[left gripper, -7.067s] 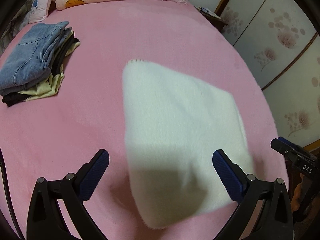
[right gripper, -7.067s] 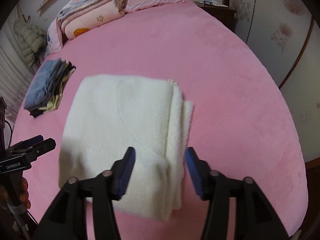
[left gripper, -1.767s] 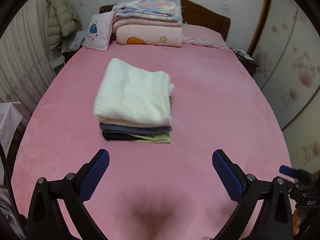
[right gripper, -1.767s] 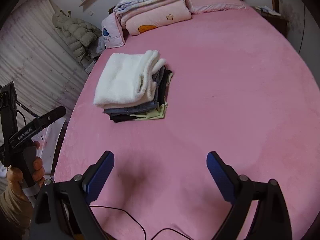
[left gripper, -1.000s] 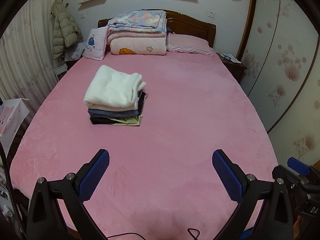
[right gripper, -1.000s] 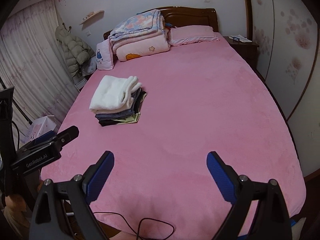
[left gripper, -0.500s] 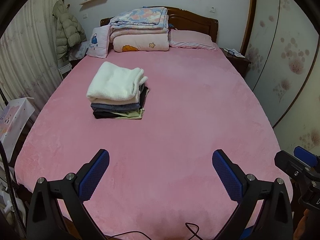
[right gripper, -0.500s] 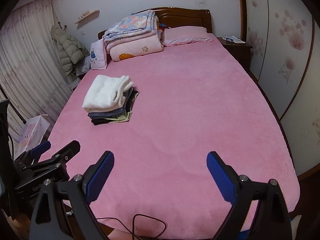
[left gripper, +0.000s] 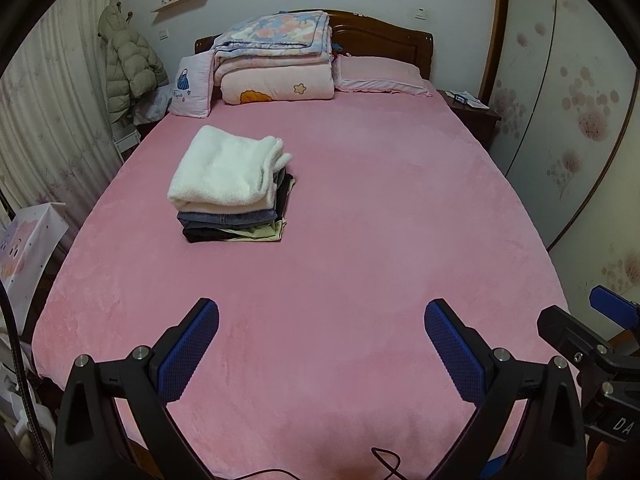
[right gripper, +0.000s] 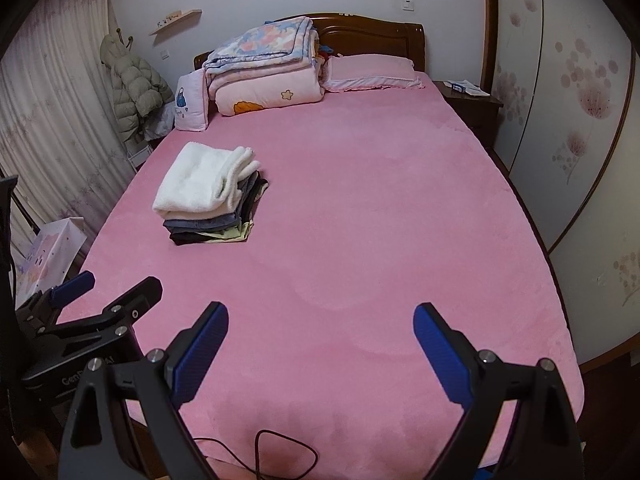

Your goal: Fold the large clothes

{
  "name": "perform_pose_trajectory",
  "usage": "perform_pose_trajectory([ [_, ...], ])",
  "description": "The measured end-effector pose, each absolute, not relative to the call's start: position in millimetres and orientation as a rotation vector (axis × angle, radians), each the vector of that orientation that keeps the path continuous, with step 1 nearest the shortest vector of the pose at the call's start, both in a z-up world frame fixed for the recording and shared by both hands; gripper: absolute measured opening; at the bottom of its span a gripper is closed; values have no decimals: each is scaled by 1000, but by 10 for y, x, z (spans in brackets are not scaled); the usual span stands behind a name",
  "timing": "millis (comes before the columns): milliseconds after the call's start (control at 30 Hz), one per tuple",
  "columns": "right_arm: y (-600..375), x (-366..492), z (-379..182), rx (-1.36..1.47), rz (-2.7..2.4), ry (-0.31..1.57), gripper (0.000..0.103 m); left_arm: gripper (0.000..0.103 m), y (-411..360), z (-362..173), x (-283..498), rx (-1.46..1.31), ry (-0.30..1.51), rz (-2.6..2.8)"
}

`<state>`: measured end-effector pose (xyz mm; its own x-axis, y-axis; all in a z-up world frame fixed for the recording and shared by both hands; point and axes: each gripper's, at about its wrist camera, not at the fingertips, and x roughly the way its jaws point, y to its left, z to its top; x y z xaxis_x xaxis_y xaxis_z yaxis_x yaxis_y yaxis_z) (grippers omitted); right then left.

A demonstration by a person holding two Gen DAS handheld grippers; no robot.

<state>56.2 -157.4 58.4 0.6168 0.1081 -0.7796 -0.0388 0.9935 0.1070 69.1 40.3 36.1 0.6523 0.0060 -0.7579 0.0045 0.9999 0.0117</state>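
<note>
A folded white fleece garment (left gripper: 224,170) lies on top of a stack of folded clothes (left gripper: 236,226) on the left half of the pink bed (left gripper: 380,220); it also shows in the right wrist view (right gripper: 200,180) on the same stack (right gripper: 212,230). My left gripper (left gripper: 320,344) is open and empty, held over the foot of the bed, far from the stack. My right gripper (right gripper: 320,344) is open and empty, also over the foot end. The left gripper shows at the left edge of the right wrist view (right gripper: 92,300).
Folded quilts (left gripper: 276,68) and pillows (left gripper: 380,76) lie at the wooden headboard. A nightstand (left gripper: 472,114) stands at the right, wardrobe doors (left gripper: 580,120) along the right wall. A puffer coat (left gripper: 128,68) and curtain hang at left. A black cable (right gripper: 280,452) trails over the bed's foot.
The white garment went from lying alone on the bed to the top of the clothes stack. Both grippers, open, have drawn back to the foot of the bed.
</note>
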Motion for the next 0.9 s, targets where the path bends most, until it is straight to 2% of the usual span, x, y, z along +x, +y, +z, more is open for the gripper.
perform_pose_trajectory([
  [900,-1565,578,569,75,34,933,94,102,425,395,727,57,870,-67],
])
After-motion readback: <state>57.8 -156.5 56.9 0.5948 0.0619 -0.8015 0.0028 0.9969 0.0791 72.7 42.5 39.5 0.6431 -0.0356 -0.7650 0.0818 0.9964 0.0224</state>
